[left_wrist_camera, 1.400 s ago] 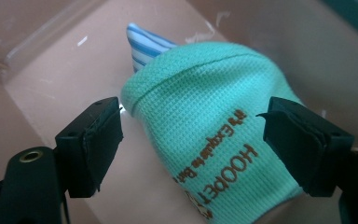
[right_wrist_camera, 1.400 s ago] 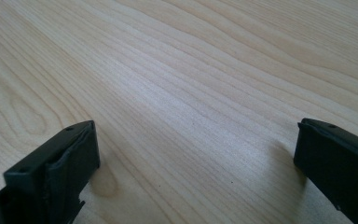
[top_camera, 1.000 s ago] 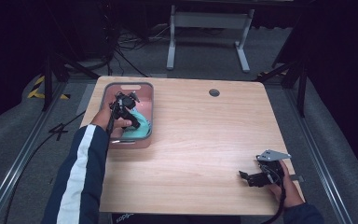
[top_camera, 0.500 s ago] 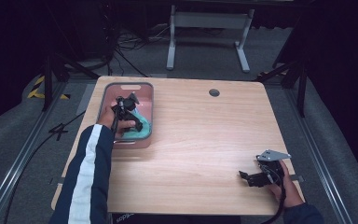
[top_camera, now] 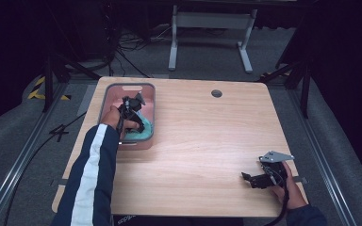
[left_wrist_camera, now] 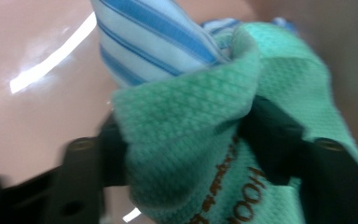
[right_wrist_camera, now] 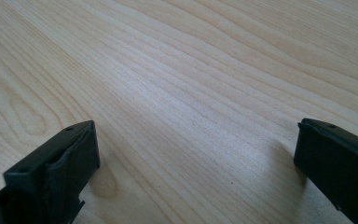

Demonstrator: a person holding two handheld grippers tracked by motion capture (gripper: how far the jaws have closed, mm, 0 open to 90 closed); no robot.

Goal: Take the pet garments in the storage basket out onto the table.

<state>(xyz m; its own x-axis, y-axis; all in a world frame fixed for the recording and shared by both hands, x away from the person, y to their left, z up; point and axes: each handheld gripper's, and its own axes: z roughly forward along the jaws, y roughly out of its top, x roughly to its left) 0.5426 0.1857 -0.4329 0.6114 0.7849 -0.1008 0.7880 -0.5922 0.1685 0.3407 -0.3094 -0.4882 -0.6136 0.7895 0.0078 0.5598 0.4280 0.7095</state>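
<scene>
Since the earlier frame, the left gripper (top_camera: 131, 104) had just closed its fingers on the green cloth (left_wrist_camera: 200, 140) in the pink tub (top_camera: 147, 141). Resting on the bench (top_camera: 207, 141), the right gripper (top_camera: 250, 178) held its fingers wide.

My left gripper (top_camera: 133, 106) sits a little lower in the pink tub (top_camera: 149, 96) than it does a second ago, and my sleeve (top_camera: 94, 174) angles in more steeply from the table's near edge. Its jaws have just been closing after a wide opening, and now they pinch a fold of the teal cloth (left_wrist_camera: 200, 140), which bunches up between them against the blue-striped cloth (left_wrist_camera: 154, 42).
</scene>
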